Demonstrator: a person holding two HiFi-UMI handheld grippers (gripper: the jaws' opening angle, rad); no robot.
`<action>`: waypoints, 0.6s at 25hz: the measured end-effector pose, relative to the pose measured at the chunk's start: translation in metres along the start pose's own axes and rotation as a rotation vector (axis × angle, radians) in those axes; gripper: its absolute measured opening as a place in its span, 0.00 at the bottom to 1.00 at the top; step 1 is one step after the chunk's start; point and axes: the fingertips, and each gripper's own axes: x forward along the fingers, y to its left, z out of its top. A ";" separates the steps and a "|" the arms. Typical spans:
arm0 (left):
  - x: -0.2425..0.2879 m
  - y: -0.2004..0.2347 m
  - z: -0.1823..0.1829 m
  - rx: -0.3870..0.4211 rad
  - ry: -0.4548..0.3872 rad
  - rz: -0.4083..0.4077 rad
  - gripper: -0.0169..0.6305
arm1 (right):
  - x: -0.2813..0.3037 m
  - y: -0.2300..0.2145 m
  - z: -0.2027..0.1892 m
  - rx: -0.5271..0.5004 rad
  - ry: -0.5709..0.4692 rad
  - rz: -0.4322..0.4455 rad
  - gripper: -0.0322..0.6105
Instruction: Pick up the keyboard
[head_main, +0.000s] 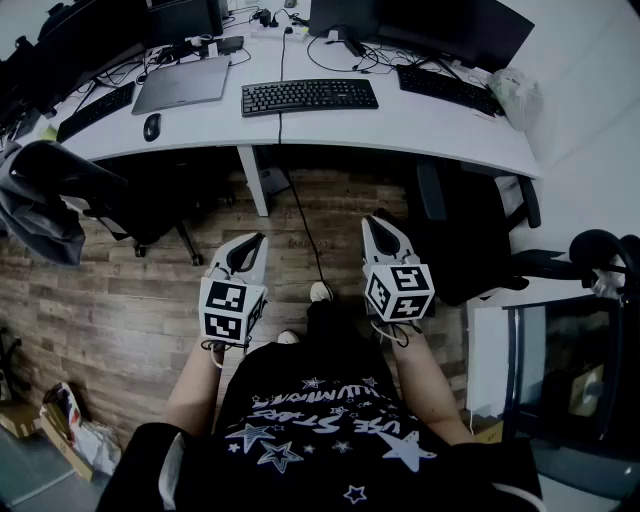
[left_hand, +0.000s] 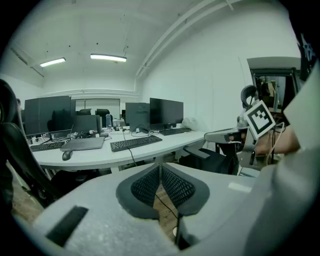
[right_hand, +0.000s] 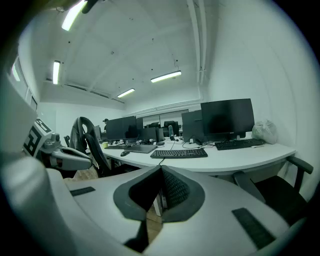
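In the head view both grippers hang low in the middle of the frame, over the person's lap and the wood-plank floor (head_main: 110, 300), well apart from the desk. The left gripper (head_main: 254, 243) has its jaws pressed together with nothing between them. The right gripper (head_main: 377, 226) is closed the same way and is empty too.

The black keyboard (head_main: 309, 96) lies flat on the white desk (head_main: 420, 128) at the top centre of that frame. A black cable (head_main: 281, 120) passes just beside its left end and drops over the near edge. To its left lie a closed grey laptop (head_main: 183, 83) and a black mouse (head_main: 151, 126). A second keyboard (head_main: 446, 88) lies to the right, near a crumpled plastic bag (head_main: 516, 96).

Only the head view shows the floor and the dark office chair (head_main: 470, 240) at the desk's right end. Both gripper views look level across the desk, so they show whole monitors (right_hand: 226, 117) and the ceiling strip lights (left_hand: 108, 57), which the head view cuts off. The left gripper view catches the right gripper at its right edge. The right gripper view catches the left gripper at its left edge, in front of a tall chair back (right_hand: 86, 136).
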 end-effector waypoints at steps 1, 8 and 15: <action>-0.002 -0.001 -0.001 -0.003 -0.001 -0.001 0.08 | -0.001 -0.001 -0.001 0.003 0.002 -0.004 0.06; -0.010 -0.001 -0.007 -0.023 -0.004 -0.003 0.08 | -0.006 -0.002 -0.007 0.012 0.006 -0.012 0.06; -0.019 -0.001 -0.013 -0.035 -0.011 0.001 0.08 | -0.006 0.007 -0.011 0.027 0.011 -0.003 0.06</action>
